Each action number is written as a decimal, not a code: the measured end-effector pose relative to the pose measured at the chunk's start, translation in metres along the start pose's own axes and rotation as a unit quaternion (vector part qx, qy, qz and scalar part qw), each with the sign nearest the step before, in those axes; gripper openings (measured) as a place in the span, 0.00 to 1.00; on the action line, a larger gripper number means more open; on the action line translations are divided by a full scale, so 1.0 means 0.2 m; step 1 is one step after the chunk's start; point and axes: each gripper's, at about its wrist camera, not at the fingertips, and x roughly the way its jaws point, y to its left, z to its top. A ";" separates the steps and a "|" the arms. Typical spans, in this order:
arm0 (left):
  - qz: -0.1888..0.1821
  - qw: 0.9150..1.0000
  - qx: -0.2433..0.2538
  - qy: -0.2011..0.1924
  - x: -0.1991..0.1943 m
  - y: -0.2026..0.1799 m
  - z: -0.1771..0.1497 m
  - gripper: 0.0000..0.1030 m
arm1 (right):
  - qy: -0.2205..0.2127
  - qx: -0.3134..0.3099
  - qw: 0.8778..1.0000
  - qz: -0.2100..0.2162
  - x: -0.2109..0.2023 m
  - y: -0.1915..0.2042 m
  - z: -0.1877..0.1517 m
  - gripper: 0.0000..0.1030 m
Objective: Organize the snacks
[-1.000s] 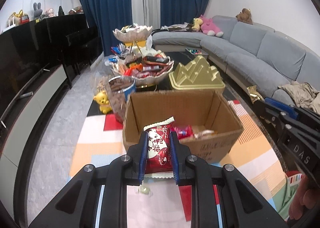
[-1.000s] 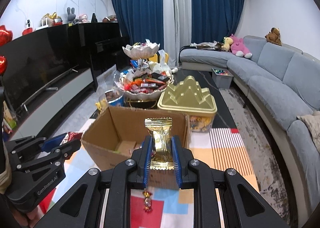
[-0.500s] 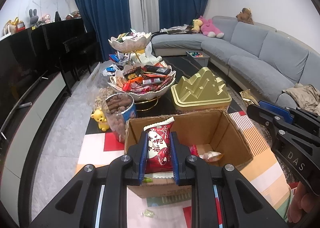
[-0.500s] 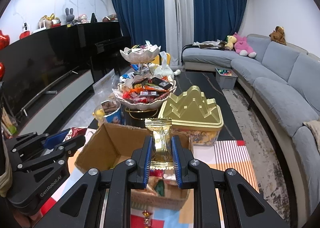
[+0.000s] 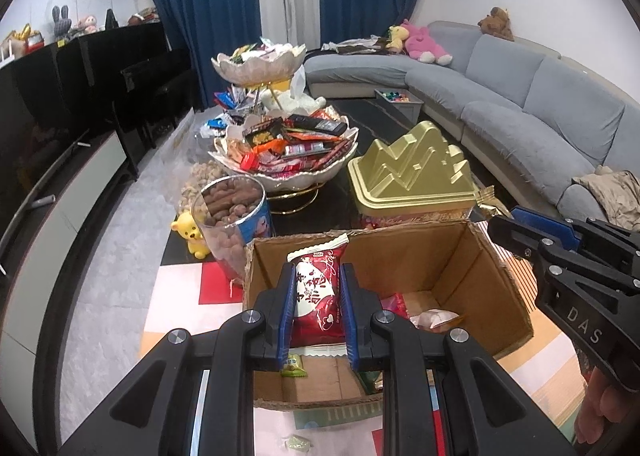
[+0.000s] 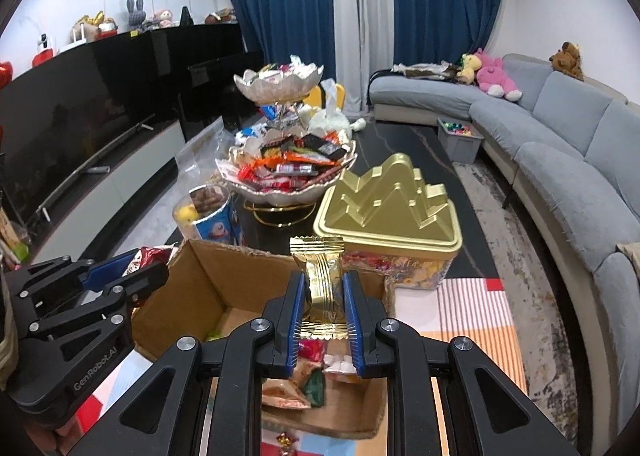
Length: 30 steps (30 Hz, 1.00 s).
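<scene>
**Both grippers clamped on snacks over the box**

Left gripper [image 5: 318, 308] is clamped on a red packet [image 5: 320, 292] with white writing, the word "Love" legible near its crimped top. It hangs over the open cardboard box [image 5: 472, 268], where a few wrapped snacks lie on the bottom. Right gripper [image 6: 323, 306] pinches a gold foil packet [image 6: 320, 276] with ridged, crimped ends, above the same box's near right corner. Black gripper bodies read "DAS" and "GenRobot.AI".

Behind the box stand a clear tub [image 5: 232, 215] of brown nuts with a blue label, a 2-tier scalloped bowl stand [image 5: 288, 151] piled with wrappers, and a gold mountain-shaped lid [image 5: 412, 171]. A colourful block-patterned cloth covers the dark table's near end. Blue curtains, a grey sofa [image 5: 520, 103] and plush toys fill the room.
</scene>
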 end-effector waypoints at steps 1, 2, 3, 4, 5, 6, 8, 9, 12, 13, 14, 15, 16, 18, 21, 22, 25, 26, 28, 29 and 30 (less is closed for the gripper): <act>0.000 1.000 -0.001 0.002 0.01 0.00 0.00 0.21 | 0.003 -0.001 1.000 0.001 0.02 0.00 0.00 0.21; 0.000 1.000 -0.001 0.004 0.02 0.01 0.00 0.21 | 0.005 -0.001 1.000 0.003 0.03 0.00 0.00 0.21; 0.000 1.000 -0.001 0.005 0.03 0.01 0.00 0.21 | 0.007 -0.003 1.000 0.004 0.04 0.01 0.00 0.21; 0.000 1.000 -0.001 0.006 0.04 0.02 -0.01 0.21 | 0.009 -0.003 1.000 0.005 0.05 0.01 0.00 0.21; 0.000 1.000 -0.002 0.007 0.04 0.02 -0.01 0.21 | 0.010 -0.005 1.000 0.006 0.06 0.02 0.00 0.21; -0.002 1.000 -0.003 0.009 0.05 0.02 -0.01 0.21 | 0.011 -0.005 1.000 0.006 0.07 0.02 0.00 0.21; -0.005 1.000 -0.003 0.012 0.06 0.03 -0.01 0.22 | 0.012 -0.005 1.000 0.006 0.07 0.02 0.00 0.21; -0.007 1.000 -0.001 0.013 0.06 0.02 -0.01 0.22 | 0.013 -0.004 1.000 0.007 0.08 0.02 0.00 0.21; -0.007 1.000 0.001 0.012 0.05 0.01 -0.01 0.27 | 0.016 -0.004 1.000 0.010 0.07 0.01 0.00 0.21; -0.006 1.000 -0.001 0.011 0.05 0.01 -0.01 0.36 | 0.015 -0.006 1.000 0.008 0.07 0.01 0.01 0.21; -0.006 1.000 -0.004 0.009 0.04 0.02 -0.01 0.41 | 0.014 -0.007 1.000 0.007 0.07 0.01 0.01 0.21; -0.005 1.000 -0.007 0.005 0.03 0.02 -0.01 0.49 | 0.014 -0.007 1.000 0.008 0.06 0.01 0.01 0.22; -0.001 1.000 -0.008 0.001 0.02 0.02 -0.01 0.55 | 0.014 -0.006 1.000 0.010 0.06 0.01 0.01 0.23; 0.004 1.000 -0.008 -0.002 0.01 0.03 0.00 0.57 | 0.010 -0.007 1.000 0.003 0.05 0.00 0.02 0.43; 0.009 1.000 -0.008 -0.005 -0.01 0.05 0.00 0.61 | -0.004 -0.006 1.000 -0.006 0.01 0.00 0.02 0.58; 0.010 1.000 -0.009 -0.006 -0.02 0.06 0.01 0.63 | -0.005 -0.005 1.000 -0.008 0.00 0.00 0.03 0.58; 0.014 1.000 -0.011 -0.010 -0.04 0.07 0.01 0.67 | -0.009 -0.006 1.000 -0.010 -0.02 0.00 0.03 0.61; 0.015 1.000 -0.011 -0.012 -0.05 0.07 0.00 0.68 | -0.011 -0.005 1.000 -0.011 -0.03 0.00 0.03 0.63; 0.021 1.000 -0.010 -0.016 -0.07 0.07 0.00 0.71 | -0.015 -0.004 1.000 -0.014 -0.05 0.00 0.03 0.65; 0.022 1.000 -0.009 -0.018 -0.08 0.07 0.00 0.71 | -0.018 -0.004 1.000 -0.015 -0.07 0.00 0.02 0.65; 0.022 1.000 -0.008 -0.018 -0.09 0.07 -0.01 0.71 | -0.019 -0.003 1.000 -0.015 -0.08 0.01 0.02 0.65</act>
